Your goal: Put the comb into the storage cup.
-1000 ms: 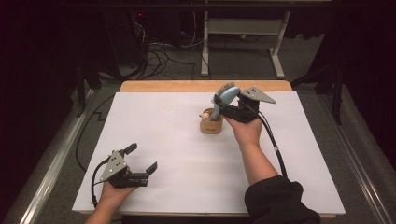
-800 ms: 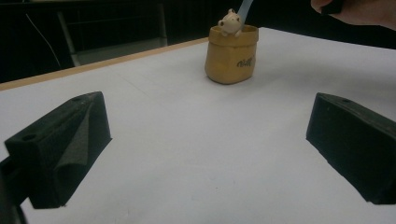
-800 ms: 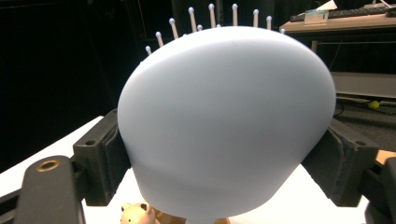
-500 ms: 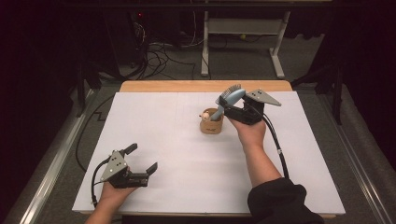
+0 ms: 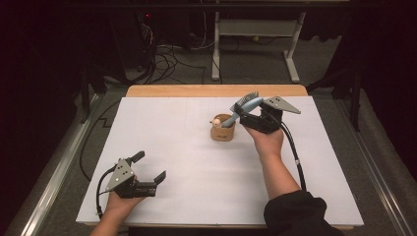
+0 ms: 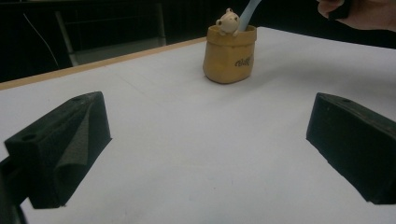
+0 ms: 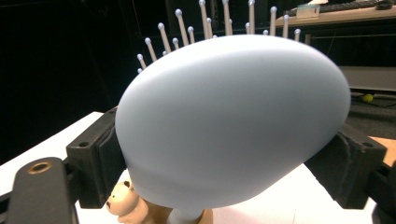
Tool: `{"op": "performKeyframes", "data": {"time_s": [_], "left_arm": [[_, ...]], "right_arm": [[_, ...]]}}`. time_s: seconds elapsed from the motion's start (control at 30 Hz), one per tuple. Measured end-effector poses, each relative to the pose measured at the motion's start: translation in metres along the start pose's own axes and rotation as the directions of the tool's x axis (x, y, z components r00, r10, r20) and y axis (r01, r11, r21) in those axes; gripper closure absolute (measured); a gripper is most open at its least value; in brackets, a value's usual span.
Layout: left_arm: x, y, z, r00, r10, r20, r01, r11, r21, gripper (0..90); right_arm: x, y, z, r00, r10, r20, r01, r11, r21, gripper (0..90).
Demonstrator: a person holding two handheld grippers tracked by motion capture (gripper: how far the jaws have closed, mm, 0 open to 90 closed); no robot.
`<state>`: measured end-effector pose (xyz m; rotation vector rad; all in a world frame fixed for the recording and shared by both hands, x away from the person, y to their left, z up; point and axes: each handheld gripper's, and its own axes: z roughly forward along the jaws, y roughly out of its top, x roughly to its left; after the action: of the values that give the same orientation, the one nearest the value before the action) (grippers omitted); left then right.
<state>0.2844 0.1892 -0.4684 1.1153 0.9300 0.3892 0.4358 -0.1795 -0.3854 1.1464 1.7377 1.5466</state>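
A light blue hairbrush (image 5: 246,105) leans to the right out of a small tan holder (image 5: 223,132) with a bear figure (image 5: 215,121) on its rim; the handle's end is inside the holder. My right gripper (image 5: 247,112) is shut on the brush head, whose smooth back (image 7: 233,126) sits between both pads with bristles pointing away. The left gripper (image 5: 151,165) rests at the front left of the table, open, nothing between its jaws. From the left gripper view the holder (image 6: 229,58), the bear (image 6: 228,22) and the brush handle (image 6: 247,14) stand well ahead.
A white sheet (image 5: 187,147) covers the table, with a bare wooden strip (image 5: 216,91) at the far edge. Behind the table stand a white metal frame (image 5: 255,39) and cables (image 5: 167,54) on the floor. The right hand (image 6: 359,11) shows at the left gripper view's top right.
The right gripper has shifted slightly to the right with the brush, which now leans more. The left gripper has stayed where it was.
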Motion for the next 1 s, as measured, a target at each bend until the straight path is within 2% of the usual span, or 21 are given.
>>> {"op": "performKeyframes", "data": {"time_s": [1.0], "left_arm": [[-0.0015,-0.0002,0.0003,1.0000,0.003,0.002,-0.003,1.0000,0.001,1.0]], "right_arm": [[-0.0053,-0.0059,-0.0090,1.0000,0.002,-0.002,-0.002,1.000,0.018,11.4]]}}
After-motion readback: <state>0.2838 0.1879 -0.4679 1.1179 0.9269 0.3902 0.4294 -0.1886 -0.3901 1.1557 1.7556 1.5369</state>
